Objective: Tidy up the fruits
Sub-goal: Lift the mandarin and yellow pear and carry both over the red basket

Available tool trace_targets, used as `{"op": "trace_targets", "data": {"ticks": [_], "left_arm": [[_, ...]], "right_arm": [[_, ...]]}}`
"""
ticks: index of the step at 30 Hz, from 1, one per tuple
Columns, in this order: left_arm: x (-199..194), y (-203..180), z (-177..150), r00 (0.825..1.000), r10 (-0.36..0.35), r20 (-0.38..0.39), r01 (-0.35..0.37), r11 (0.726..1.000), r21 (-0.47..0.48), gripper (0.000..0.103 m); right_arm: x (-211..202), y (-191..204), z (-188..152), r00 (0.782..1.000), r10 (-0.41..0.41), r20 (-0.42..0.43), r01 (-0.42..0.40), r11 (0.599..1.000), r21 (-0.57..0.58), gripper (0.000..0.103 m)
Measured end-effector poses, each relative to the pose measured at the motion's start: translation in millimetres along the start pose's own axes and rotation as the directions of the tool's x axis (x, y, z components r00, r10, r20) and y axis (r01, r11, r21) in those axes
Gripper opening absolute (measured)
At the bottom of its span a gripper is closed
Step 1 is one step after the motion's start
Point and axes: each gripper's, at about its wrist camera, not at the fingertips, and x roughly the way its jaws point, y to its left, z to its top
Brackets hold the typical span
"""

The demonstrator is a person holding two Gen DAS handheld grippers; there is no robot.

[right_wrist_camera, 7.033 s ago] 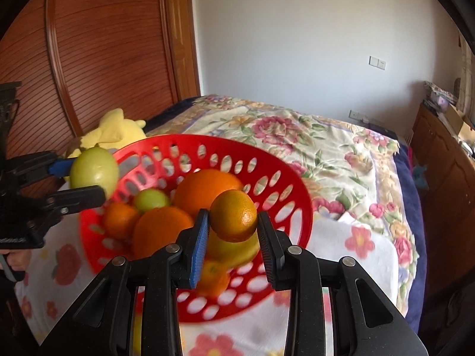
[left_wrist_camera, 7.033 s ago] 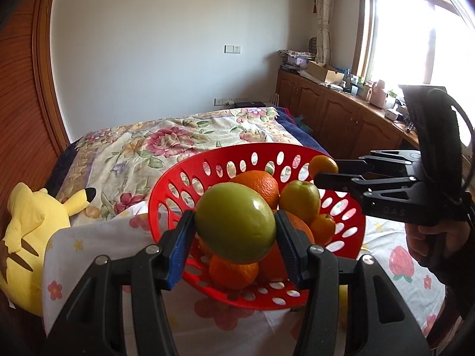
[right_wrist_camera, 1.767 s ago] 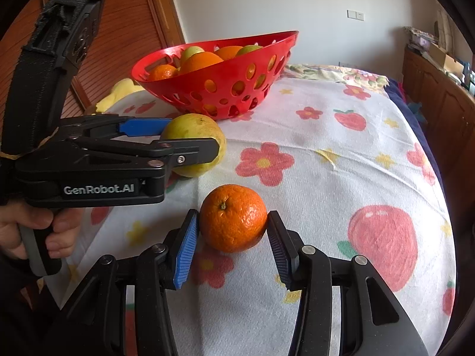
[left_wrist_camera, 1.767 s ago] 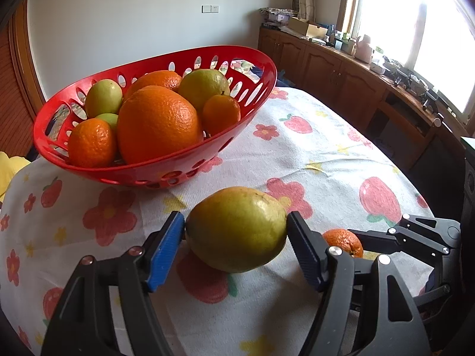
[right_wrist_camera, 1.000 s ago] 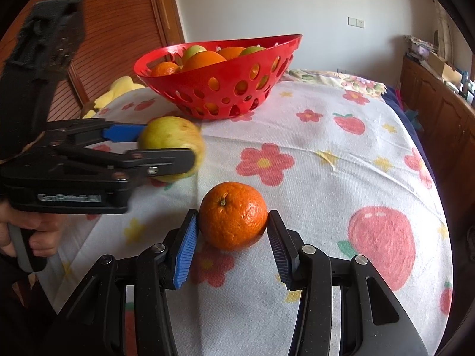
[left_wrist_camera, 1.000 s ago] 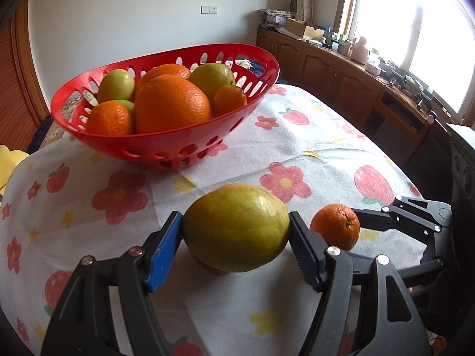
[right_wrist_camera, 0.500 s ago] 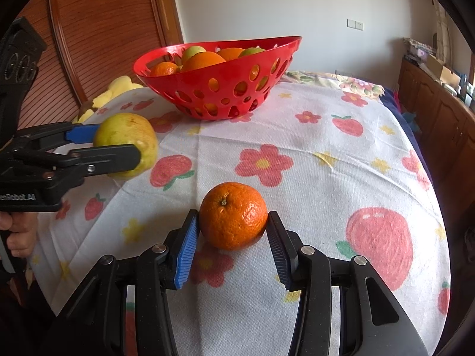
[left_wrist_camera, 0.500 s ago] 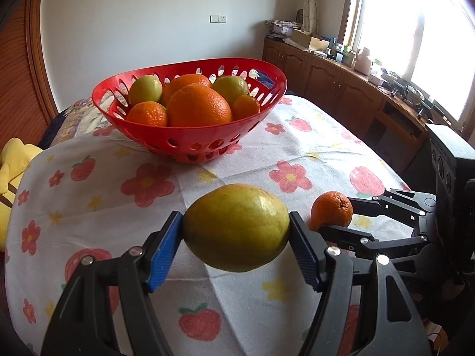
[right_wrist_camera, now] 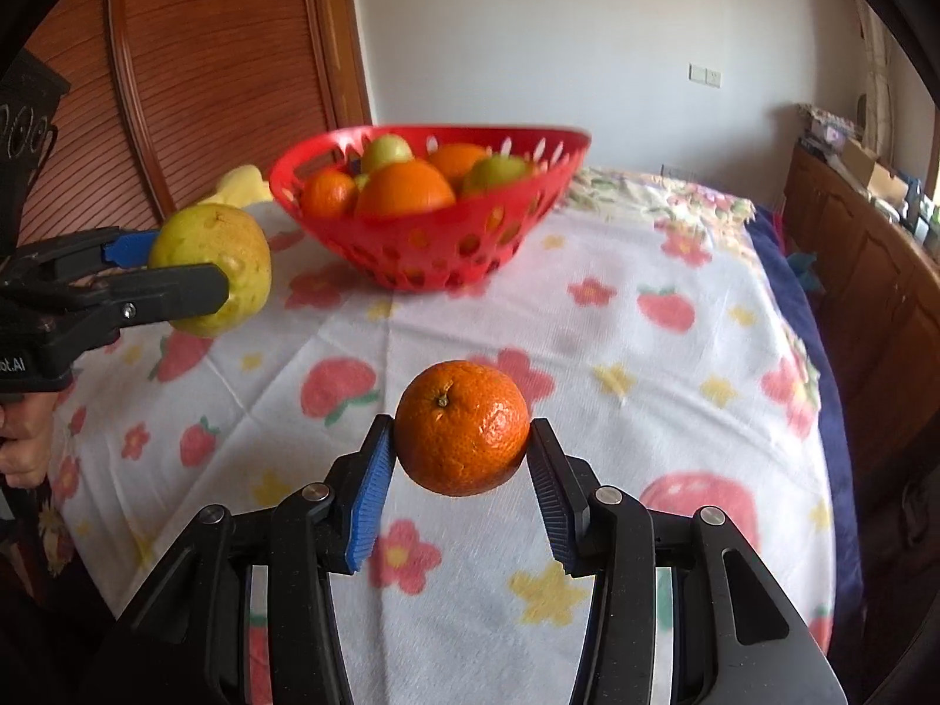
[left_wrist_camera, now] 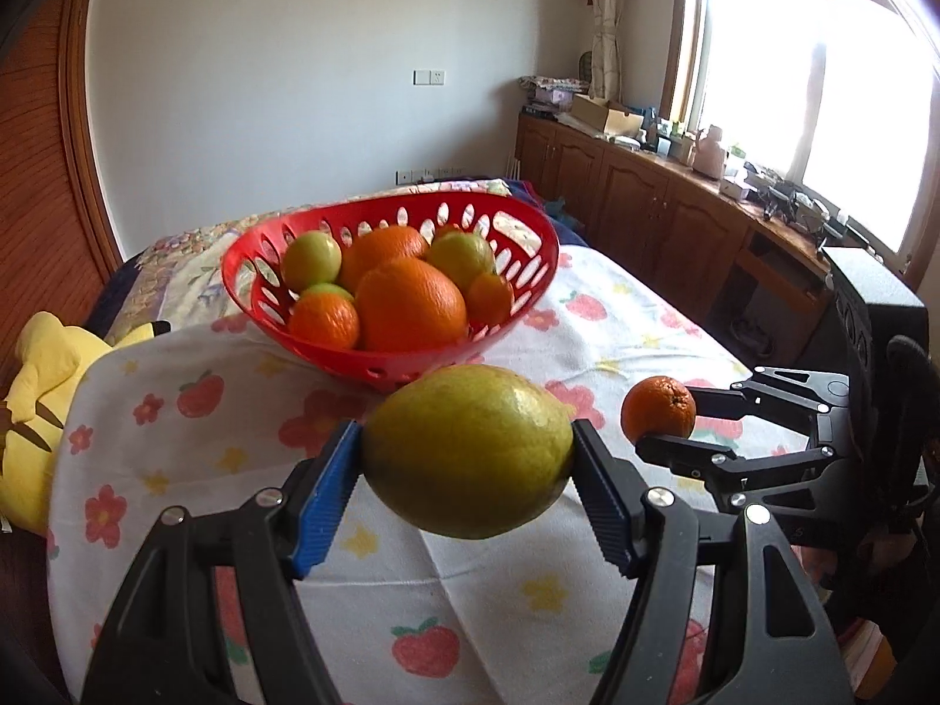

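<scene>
Far left, yellow plush toy [left_wrist_camera: 35, 411] lying off the table edge, beside the slatted wooden door [right_wrist_camera: 223, 70]; partial white lettering "ot.AI" readable on the left gripper's body in the right wrist view, rest cut off by the frame edge; no other writing legible.

Left gripper [left_wrist_camera: 467, 490] closed around a large yellow-green fruit [left_wrist_camera: 467, 449], blue pad on one side and black finger on the other pressed against its flanks, gap as wide as the fruit; fruit lifted clear of the tablecloth [left_wrist_camera: 470, 599], in front of the basket; same fruit [right_wrist_camera: 211, 276] seen side-on from the right wrist, well left of the basket and level with its wall.

Centre, red perforated basket [left_wrist_camera: 529, 288] resting on the white cloth printed with strawberries, flowers and stars; inside, two large oranges [left_wrist_camera: 408, 302], smaller oranges and three green fruits piled together, touching.

Right gripper [right_wrist_camera: 461, 470] clamped on a small orange [right_wrist_camera: 461, 427], stem end facing up and toward the camera, fingers parted only by the orange's width; orange held above the cloth, near the table's front edge, well apart from the basket; also visible [left_wrist_camera: 658, 408] to the right of the yellow-green fruit.

Far right, wooden cabinets [left_wrist_camera: 646, 205] under a bright window [left_wrist_camera: 822, 59], cluttered top, items too small to name.
</scene>
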Motion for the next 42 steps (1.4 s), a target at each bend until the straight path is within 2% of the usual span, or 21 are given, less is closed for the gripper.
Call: {"op": "trace_targets", "data": {"ticks": [11,22,29,35,42], "left_arm": [[-4,32,36,0.998,0.026,0.051,-0.025,0.999,-0.027,0.070],[26,58,63,0.996,0.058,0.071,-0.056,0.998,-0.030,0.070],[45,62,70,0.997,0.053,0.059,-0.052,0.998,-0.027,0.070],[60,66,78,0.997,0.050,0.051,-0.049,0.998,-0.033,0.070],[77,73,88,0.998,0.060,0.032,-0.059,0.998,-0.036,0.070]], "right_arm": [[-8,-5,63,0.997,0.033,0.077,-0.030,0.999,-0.042,0.046],[42,-21,116,0.997,0.022,0.073,-0.018,0.998,-0.061,0.046],[68,-29,127,0.999,-0.012,0.037,0.014,0.997,-0.071,0.046],[71,-29,127,0.998,-0.043,0.049,0.048,0.995,-0.091,0.046],[76,-25,126,0.999,-0.034,0.039,0.038,0.994,-0.098,0.047]]}}
